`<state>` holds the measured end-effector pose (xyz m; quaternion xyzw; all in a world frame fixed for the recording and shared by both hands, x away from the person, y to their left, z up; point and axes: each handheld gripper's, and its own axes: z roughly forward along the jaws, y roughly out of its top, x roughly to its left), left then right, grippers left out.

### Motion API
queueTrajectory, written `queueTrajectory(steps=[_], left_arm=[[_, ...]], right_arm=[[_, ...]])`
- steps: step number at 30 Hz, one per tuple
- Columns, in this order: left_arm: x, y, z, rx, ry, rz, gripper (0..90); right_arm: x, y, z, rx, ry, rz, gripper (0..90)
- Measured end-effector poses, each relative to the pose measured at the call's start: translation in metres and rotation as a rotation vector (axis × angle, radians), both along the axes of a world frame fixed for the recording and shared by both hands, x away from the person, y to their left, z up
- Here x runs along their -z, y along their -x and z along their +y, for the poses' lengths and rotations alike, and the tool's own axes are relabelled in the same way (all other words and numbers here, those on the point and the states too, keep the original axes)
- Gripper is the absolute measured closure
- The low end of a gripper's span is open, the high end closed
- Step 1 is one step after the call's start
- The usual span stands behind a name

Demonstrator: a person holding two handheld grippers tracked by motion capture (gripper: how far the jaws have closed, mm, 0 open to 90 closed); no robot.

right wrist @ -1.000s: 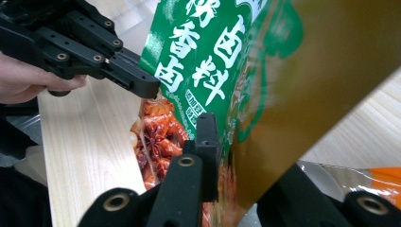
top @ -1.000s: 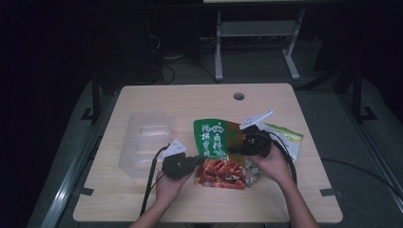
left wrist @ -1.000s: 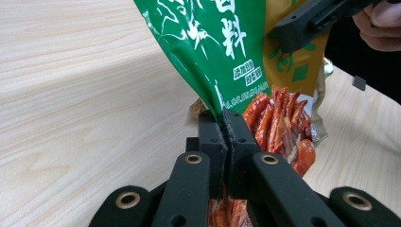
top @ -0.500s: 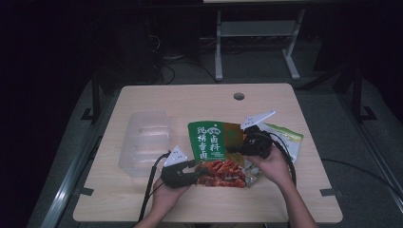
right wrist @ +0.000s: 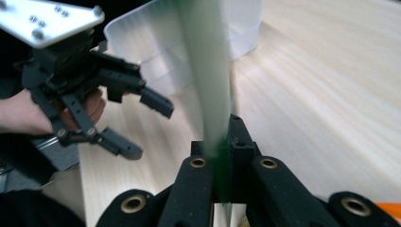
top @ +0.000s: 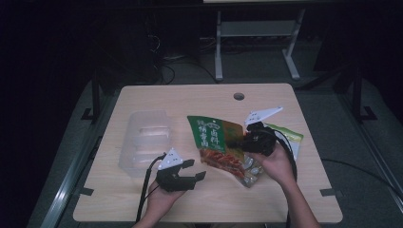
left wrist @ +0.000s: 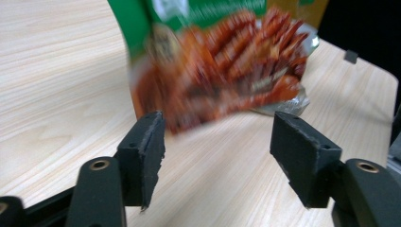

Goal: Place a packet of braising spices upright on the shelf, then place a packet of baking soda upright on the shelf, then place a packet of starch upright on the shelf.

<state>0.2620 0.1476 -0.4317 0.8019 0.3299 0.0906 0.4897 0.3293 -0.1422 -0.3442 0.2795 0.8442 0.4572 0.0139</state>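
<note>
- Right tongs (top: 240,142): clamped on the edge of the snack bag (top: 216,145). In the right gripper view the bag's green edge (right wrist: 208,94) runs straight up out of the shut jaws.
- Left tongs (top: 192,170): apart, nothing between them. Their jaws have just been opening. In the left gripper view the two pads (left wrist: 149,151) stand wide, with bare worktop (left wrist: 56,94) between them.
- Change from a second ago: the left tongs were closed on the bag's lower left corner; now they are off it and drawn back toward the person. The bag has risen on its right side with the right tongs.
- Bag position: directly ahead of the left tongs and just beyond their tips; hanging from the right tongs, tilted, its lower foil end near or on the worktop (contact not clear).
- Clear plastic tub (top: 145,142): beyond the left tongs and to their outer side, apart from the bag.
- Second, pale green packet (top: 290,137): lies on the worktop behind the right tongs.
- Reading: the bag is now carried by one hand only. Likely next move is to swing it toward the tub; a one-edge grip may let it swing or slip.
</note>
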Motion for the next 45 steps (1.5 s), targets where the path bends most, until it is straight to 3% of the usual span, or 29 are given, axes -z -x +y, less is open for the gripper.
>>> queueTrajectory(steps=[4, 8, 17, 34, 45], left_arm=[[0.002, 0.004, 0.001, 0.011, -0.004, -0.004, 33.7], [0.001, 0.007, 0.004, 0.035, -0.022, -0.019, 31.7], [-0.003, 0.015, 0.009, 0.059, -0.032, -0.033, 28.7], [-0.001, 0.019, 0.014, 0.065, -0.029, -0.037, 27.0], [-0.002, 0.018, 0.013, 0.07, -0.02, -0.032, 26.4]], right_arm=[[-0.005, -0.004, 0.0, 0.022, 0.001, -0.011, 90.0], [-0.009, -0.008, 0.002, 0.017, -0.013, -0.001, 90.0], [-0.025, -0.018, 0.013, 0.005, -0.01, -0.032, 90.0], [-0.044, -0.031, 0.034, -0.034, 0.025, -0.054, 90.0], [-0.055, -0.039, 0.04, -0.044, 0.021, -0.054, 90.0]])
